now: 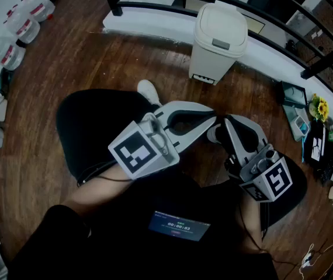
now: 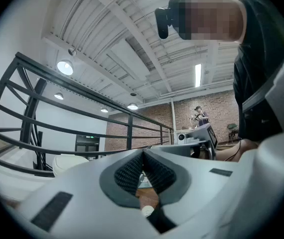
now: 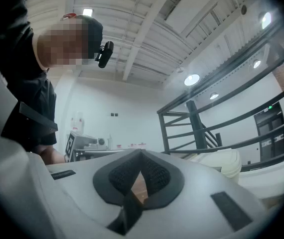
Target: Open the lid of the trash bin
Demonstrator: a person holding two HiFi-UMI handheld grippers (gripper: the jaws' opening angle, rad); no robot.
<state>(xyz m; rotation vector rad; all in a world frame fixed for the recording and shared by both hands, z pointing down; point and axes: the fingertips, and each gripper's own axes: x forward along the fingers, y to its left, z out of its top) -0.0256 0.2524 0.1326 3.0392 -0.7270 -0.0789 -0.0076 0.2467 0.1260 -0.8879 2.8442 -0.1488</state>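
Note:
The cream trash bin (image 1: pixel 219 39) stands on the wooden floor against the white ledge, its lid down. Both grippers are held low in front of the person, well short of the bin and apart from it. My left gripper (image 1: pixel 211 119) points right and is shut with nothing in it. My right gripper (image 1: pixel 219 130) points up-left, also shut and empty, its tips close to the left one's. In the left gripper view the pads (image 2: pixel 132 171) meet, and the bin (image 2: pixel 70 163) shows low at the left. In the right gripper view the bin (image 3: pixel 224 163) shows at the right behind the shut jaws.
A black railing (image 1: pixel 271 4) runs behind the bin above the white ledge (image 1: pixel 155 28). Water bottles (image 1: pixel 14 31) lie at the far left. Small clutter with yellow flowers (image 1: pixel 318 107) sits at the right. A white shoe (image 1: pixel 149 91) and a lit screen (image 1: pixel 179 226) are close by.

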